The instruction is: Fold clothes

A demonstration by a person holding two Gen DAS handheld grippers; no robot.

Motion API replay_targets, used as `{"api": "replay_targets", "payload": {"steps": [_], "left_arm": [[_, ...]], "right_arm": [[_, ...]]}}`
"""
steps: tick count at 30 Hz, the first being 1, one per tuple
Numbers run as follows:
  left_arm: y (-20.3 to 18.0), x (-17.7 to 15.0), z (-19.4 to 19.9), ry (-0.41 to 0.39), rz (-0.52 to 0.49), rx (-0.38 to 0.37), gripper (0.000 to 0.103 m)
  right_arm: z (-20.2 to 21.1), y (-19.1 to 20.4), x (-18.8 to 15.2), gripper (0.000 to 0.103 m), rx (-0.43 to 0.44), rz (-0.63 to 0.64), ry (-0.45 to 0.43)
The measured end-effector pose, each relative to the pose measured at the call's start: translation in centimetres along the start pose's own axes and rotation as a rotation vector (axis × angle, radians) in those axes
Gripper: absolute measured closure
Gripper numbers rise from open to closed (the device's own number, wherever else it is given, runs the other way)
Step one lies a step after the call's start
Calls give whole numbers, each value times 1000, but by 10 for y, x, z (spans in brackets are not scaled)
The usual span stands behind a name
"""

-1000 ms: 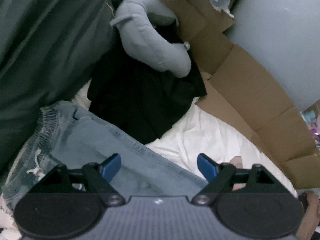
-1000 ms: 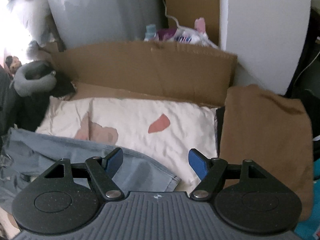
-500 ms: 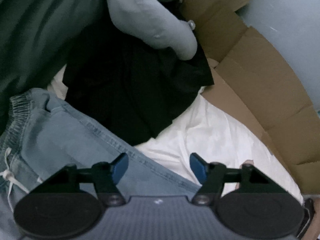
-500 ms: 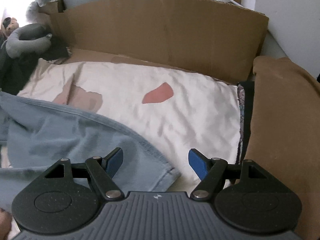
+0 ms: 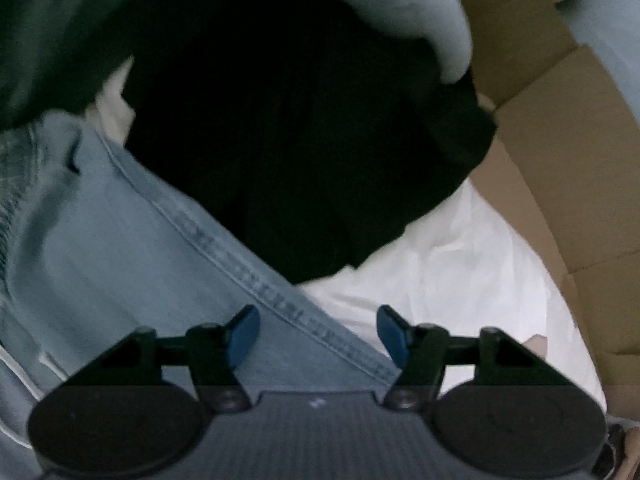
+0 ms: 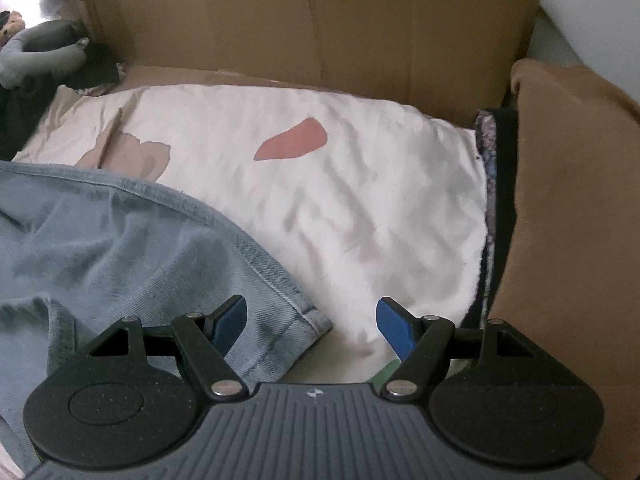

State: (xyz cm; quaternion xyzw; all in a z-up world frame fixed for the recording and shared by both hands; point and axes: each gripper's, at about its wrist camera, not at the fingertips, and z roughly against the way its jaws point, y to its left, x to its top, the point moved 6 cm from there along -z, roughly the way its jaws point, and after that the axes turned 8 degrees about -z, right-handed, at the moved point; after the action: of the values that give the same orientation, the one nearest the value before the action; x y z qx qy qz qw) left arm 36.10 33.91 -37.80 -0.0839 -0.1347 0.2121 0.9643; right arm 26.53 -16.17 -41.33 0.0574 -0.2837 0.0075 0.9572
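Hovering both grippers lower over the jeans point(image 5: 120, 240) than a second ago; cloth fills more of each view. My left gripper point(image 5: 318, 330) has just been narrowing its jaws, still apart, side seam running between them, pads not pressing. Black garment point(image 5: 300, 140) now takes the upper middle, grey stuffed toy point(image 5: 420, 12) cut off at the top. My right gripper point(image 6: 310, 322) stays wide apart over the jeans' hem corner point(image 6: 308, 320), lower centre. White sheet point(image 6: 340, 184) beyond, cardboard point(image 6: 320, 28) across the top, brown blanket point(image 6: 568, 200) at right.
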Motion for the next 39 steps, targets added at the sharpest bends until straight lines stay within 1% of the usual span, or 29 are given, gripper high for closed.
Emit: {"api": "replay_targets", "payload": {"steps": [3,6,9,12,14,15,16,17,19,20,21,22,24,25,26,27,28,29,32,34,39], "left_arm": [[-1,0,-12,16,2,32,36],[-2,2,-23,37,19,58,36],[-1,4,-33,63,41,104,43],[-4,4,-39,77,50,152,45],[-7,3,-40,78,38,199,52],[-8,2,-39,79,28,230,61],[-9,1,-39,78,21,247,65],[-10,1,-38,77,14,260,66],[-12,0,-36,73,4,280,73],[-11,-1,-34,71,11,278,75],[-9,-1,-33,69,15,272,80],[-8,-1,-31,68,18,265,82],[-4,-1,-28,65,27,238,85],[-4,-1,-25,60,30,224,87],[-3,-1,-23,55,32,210,88],[-2,-1,-21,50,35,196,89],[-2,-1,-18,45,37,182,91],[-1,-1,-16,39,39,168,92],[-2,0,-6,17,35,126,93],[-3,2,0,4,37,97,94],[-2,8,12,-47,47,9,94]], "right_arm": [[-6,3,0,26,-8,22,6],[-14,6,-1,26,-3,59,37],[-22,6,-3,27,-3,85,62],[-26,5,-5,27,4,92,69],[-28,5,-6,27,6,102,69],[-29,6,-7,27,8,109,69],[-29,6,-8,27,10,116,68],[-30,6,-8,27,12,122,68],[-30,7,-8,28,18,128,69],[-30,8,-8,35,20,140,71],[-29,10,-7,39,32,150,78],[-28,13,-6,44,45,160,85],[-27,17,-5,46,46,193,92],[-28,16,-4,49,55,189,100],[-29,15,-4,56,64,184,109],[-30,13,-3,60,62,177,117],[-31,11,-2,74,59,170,126],[-32,9,0,79,56,163,134],[-25,8,8,84,42,119,141],[-16,15,14,85,10,174,112],[7,21,39,86,-58,223,47]]}}
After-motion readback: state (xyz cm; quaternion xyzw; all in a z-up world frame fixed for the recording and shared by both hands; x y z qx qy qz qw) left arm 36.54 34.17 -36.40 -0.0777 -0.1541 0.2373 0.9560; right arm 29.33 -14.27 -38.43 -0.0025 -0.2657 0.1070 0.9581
